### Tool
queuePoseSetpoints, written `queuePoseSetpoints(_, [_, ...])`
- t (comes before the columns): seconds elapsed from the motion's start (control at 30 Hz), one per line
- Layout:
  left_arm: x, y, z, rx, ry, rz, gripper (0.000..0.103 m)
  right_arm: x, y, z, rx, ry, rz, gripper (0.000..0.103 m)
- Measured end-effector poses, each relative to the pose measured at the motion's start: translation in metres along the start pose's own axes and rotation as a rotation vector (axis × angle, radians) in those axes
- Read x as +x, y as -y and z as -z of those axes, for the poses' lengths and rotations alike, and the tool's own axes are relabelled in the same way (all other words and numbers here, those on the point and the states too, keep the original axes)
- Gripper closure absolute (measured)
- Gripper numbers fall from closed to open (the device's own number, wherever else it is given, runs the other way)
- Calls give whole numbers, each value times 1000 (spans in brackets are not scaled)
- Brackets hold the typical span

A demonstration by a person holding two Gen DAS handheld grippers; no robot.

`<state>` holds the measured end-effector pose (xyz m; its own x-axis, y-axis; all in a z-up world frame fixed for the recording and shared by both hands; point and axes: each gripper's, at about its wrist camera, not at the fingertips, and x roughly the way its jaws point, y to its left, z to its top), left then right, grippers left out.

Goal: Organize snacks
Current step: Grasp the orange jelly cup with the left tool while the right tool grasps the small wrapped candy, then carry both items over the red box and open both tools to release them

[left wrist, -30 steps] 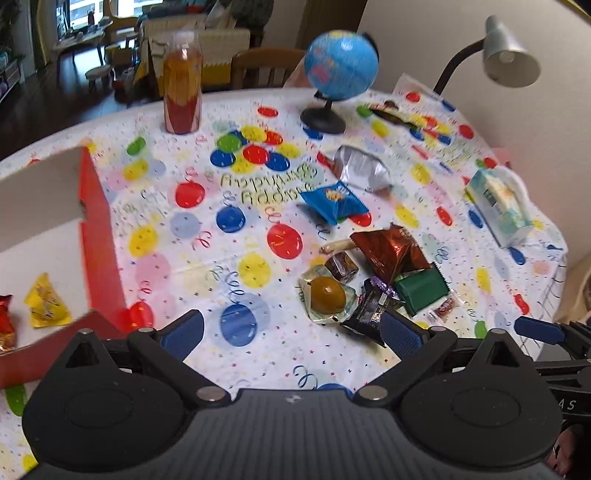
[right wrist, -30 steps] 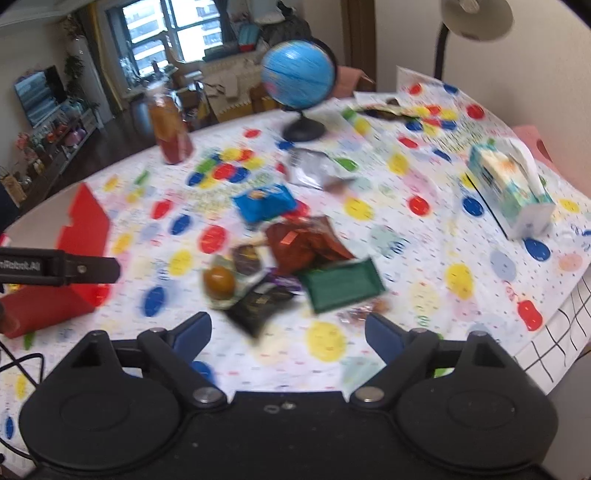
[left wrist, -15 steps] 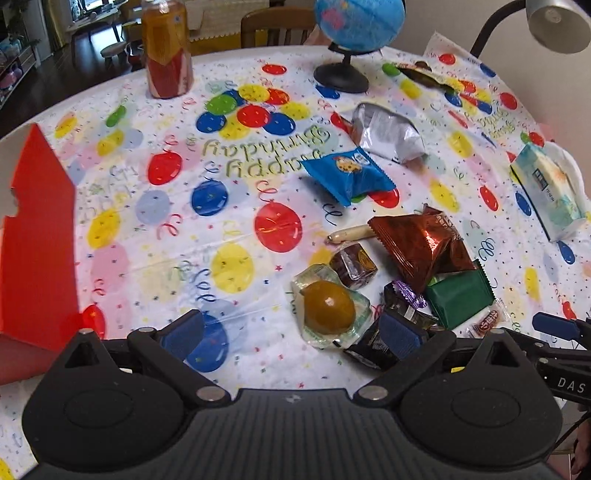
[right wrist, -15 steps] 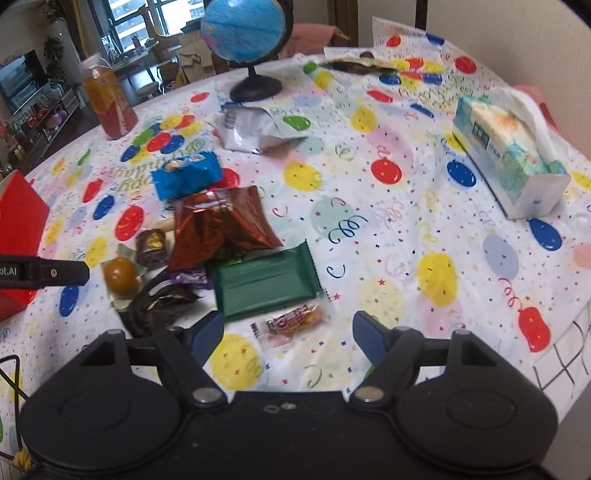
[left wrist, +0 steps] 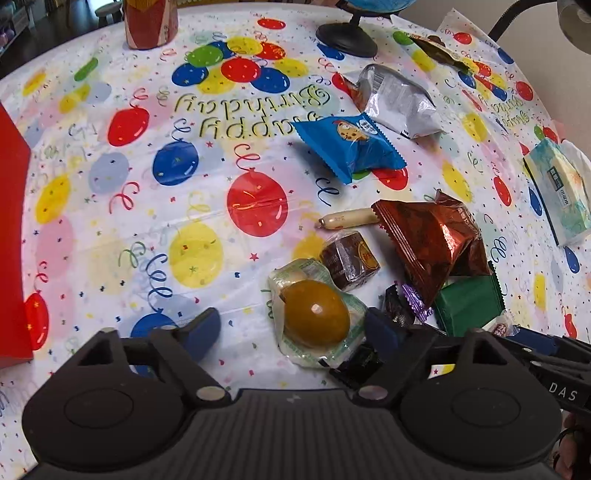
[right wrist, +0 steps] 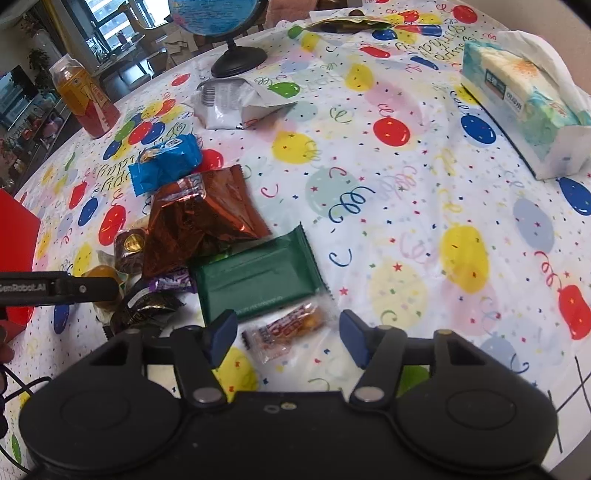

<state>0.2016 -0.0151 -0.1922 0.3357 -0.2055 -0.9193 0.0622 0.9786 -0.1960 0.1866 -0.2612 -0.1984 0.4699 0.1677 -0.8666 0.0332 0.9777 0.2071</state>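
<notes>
The right tool point(right wrist: 284, 338) points steeply down with its pads apart; they have just been closing, and the small clear-wrapped candy point(right wrist: 286, 328) lies between them on the bench point(right wrist: 424, 206), not yet pinched. To take it well, I would keep the tips straddling the wrapper's narrow middle and let them reach the cloth before squeezing, since the film looks slippery and the green flat pack point(right wrist: 256, 275) sits just ahead of the left pad, easy to snag.

The left tool point(left wrist: 291, 334) also stands apart, its jaws having just been narrowing, with the sealed brown egg point(left wrist: 316, 317) between the pads, nearer the right one, apparently ungripped. A centred pinch on the domed middle seems wiser than catching the loose film edge.

Ahead of the left tool, counted: one brown wrapped cube point(left wrist: 349, 258), one pale sausage stick point(left wrist: 349, 218), one copper foil bag point(left wrist: 432, 240), one blue cookie packet point(left wrist: 351, 146), one silver bag point(left wrist: 397, 98). Beside its right pad lie one black packet point(right wrist: 147, 308) and one purple-wrapped sweet point(right wrist: 173, 284).

Further off: one globe base point(left wrist: 347, 35), one tissue box point(right wrist: 517, 99), one drink bottle point(right wrist: 83, 98). Far to the left stands one red box point(left wrist: 11, 236), likely the destination.
</notes>
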Motion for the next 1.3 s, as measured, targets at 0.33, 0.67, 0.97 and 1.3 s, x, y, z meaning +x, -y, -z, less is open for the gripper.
queuePoseSetpoints(0.33, [1,2,-1,26,18,3,50,-1,-5,2,-18,18,19,78])
queuePoseSetpoints(0.67, [-8,-6,7,22,24,-2,58,-14,-11,7,-34,54,-2,87])
queuePoseSetpoints(0.97, [-48,-25,18,-2,47,11,58,-54,-41,9,-88,113,-43,87])
queuePoseSetpoints(1.3, [-117,-58,28,-28,135,15,58,-92,-107,7,-179,166,-137,87])
